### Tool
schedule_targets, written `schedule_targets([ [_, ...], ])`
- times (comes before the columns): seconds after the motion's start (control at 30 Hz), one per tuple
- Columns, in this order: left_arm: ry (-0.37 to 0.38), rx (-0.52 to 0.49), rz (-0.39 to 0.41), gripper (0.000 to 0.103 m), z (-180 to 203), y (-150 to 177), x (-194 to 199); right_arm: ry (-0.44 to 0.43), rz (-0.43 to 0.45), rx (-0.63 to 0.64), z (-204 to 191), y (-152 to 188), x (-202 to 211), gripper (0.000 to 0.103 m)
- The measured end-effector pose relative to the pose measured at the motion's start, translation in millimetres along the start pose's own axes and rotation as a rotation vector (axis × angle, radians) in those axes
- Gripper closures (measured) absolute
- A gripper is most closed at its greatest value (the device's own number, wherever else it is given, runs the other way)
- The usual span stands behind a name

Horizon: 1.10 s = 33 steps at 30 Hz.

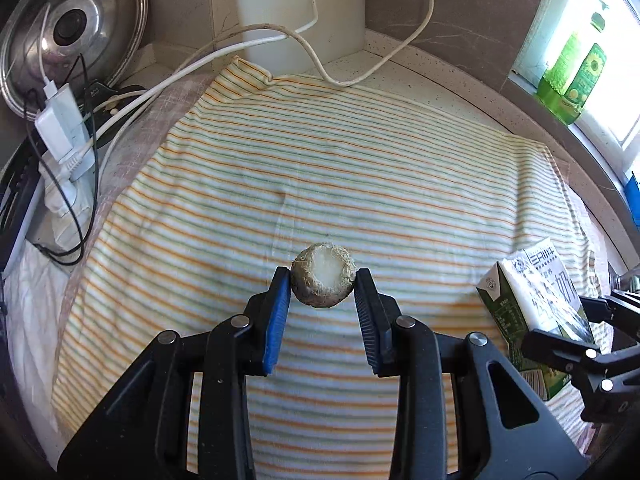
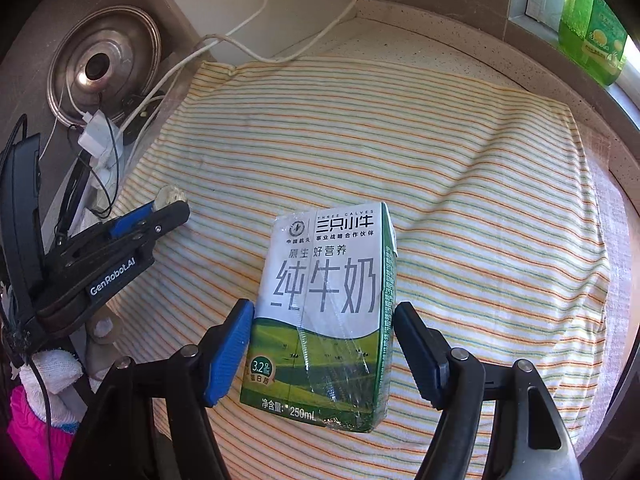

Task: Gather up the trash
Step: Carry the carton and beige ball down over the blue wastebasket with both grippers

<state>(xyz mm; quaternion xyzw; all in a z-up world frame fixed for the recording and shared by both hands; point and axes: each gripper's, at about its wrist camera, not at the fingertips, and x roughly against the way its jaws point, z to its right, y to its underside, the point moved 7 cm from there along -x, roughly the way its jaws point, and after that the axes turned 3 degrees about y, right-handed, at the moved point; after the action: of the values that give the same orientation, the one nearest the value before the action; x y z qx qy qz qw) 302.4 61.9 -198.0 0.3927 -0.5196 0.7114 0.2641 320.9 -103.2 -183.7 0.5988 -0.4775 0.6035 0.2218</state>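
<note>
Left gripper (image 1: 322, 276) sits nearest the lens in left wrist view, jaws narrow and clamped on a small round fibrous scrap (image 1: 323, 280), pale in the middle, brownish and hairy round the edge. Both blue pads (image 1: 279, 312) press its sides. Scrap is held above the striped cloth (image 1: 280, 168), not resting on it.

Right gripper (image 2: 324, 308) has jaws wide, closed on a milk carton (image 2: 320, 312). Pads touch both narrow sides approx at mid height. Carton is upright-ish, front face to the cam, lifted clear of the cloth.

Readable txt on carton: "THREE CALVES", "三只小牛", "原生 好营养", big "纯牛奶", "3.2g" badge, "250mL" at bottom. Green pasture graphic w/ cows on lower half. Clear straw wrapper is stuck across the front.

Left gripper body carries a "GenRobot.AI" label, seen from right wrist view.

Bkgd: metal pot lid (image 1: 72, 28) leaning against the wall at far left, white charger (image 1: 60, 120) w/ white and black cables next to it, green bottle (image 1: 572, 76) on the window sill at right. Label on that bottle is too blurred to read.
</note>
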Motion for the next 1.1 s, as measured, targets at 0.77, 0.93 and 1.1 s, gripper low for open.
schedule_targets([
  [0.77,0.002,-0.046,0.027,0.07,20,125,104,-0.046,0.157,0.066,-23,82,77,0.03],
  [0.93,0.03,-0.059,0.018,0.07,12,161,125,-0.03,0.18,0.061,-39,115,92,0.03],
  [1.1,0.049,-0.082,-0.004,0.07,5,196,136,-0.024,0.197,0.049,-60,149,102,0.03],
])
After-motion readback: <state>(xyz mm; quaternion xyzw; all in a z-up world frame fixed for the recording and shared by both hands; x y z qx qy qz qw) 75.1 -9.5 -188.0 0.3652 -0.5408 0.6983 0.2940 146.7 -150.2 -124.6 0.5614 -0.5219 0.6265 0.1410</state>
